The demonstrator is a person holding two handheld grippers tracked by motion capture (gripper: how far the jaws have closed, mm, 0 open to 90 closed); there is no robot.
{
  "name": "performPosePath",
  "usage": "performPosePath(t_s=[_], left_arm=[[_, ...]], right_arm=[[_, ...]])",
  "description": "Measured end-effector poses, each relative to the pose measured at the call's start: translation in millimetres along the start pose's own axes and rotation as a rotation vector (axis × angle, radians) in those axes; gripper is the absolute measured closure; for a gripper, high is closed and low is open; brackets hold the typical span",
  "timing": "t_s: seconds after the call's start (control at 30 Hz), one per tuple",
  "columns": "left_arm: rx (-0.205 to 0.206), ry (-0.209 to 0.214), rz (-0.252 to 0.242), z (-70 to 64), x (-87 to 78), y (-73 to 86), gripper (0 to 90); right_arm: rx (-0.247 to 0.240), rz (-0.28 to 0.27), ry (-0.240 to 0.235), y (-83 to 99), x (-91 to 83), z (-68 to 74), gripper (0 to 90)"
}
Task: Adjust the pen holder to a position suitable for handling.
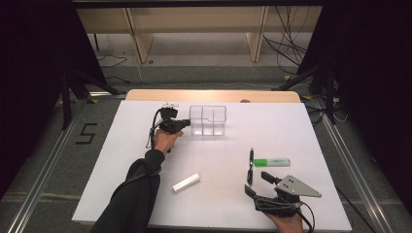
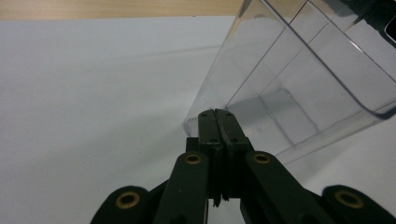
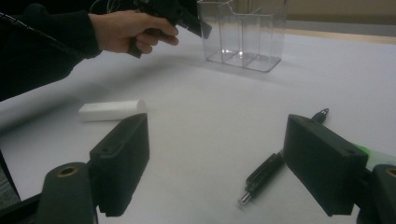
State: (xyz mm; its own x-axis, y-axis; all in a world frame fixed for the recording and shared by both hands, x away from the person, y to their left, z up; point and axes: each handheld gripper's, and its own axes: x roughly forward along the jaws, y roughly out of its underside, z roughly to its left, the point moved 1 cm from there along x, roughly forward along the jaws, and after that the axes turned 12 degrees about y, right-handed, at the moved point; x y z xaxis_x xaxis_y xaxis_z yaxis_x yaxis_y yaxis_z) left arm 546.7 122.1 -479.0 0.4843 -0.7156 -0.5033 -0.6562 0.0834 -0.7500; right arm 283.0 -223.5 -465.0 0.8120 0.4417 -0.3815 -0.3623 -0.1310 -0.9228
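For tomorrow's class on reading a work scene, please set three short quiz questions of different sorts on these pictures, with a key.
1. True or false: the left gripper has its jaws shut against the clear organizer.
2. Which item lies nearest the open right gripper? A) black pen B) white cylinder C) green highlighter
3. Fill in: the organizer's compartments look ____.

Key: 1 true; the jaws are closed at its lower wall in the left gripper view. 2 A; the pen lies between the jaws in the right gripper view. 3 empty.
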Motion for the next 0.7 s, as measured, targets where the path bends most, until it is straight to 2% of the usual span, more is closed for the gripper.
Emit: performPosePath(t_s=[0.13,0.3,0.4,0.57,0.7], left_arm=[[0.01,-0.005,0.001,0.0,-1.7,0.5,88.9],[0.006,-0.016,-0.007,2.1,-11.0,-0.7,80.9],[0.018,-0.013,-0.01,2.9,-18.3,-1.0,77.3],[0.011,-0.002,-0.024,1.7,-30.5,0.2,67.1],[-0.002,-0.002,-0.009,0.4,-40.5,3.2,55.9]], right_arm=[[0.001,0.002,0.003,0.2,0.3,-0.2,23.7],[0.007,0.011,0.017,0.9,0.7,-0.4,23.8],[0.007,0.01,0.025,1.0,0.8,0.0,23.8],[0.007,0.019,0.032,1.4,1.4,0.5,23.9],[0.01,0.021,0.049,1.6,1.7,0.3,24.2]])
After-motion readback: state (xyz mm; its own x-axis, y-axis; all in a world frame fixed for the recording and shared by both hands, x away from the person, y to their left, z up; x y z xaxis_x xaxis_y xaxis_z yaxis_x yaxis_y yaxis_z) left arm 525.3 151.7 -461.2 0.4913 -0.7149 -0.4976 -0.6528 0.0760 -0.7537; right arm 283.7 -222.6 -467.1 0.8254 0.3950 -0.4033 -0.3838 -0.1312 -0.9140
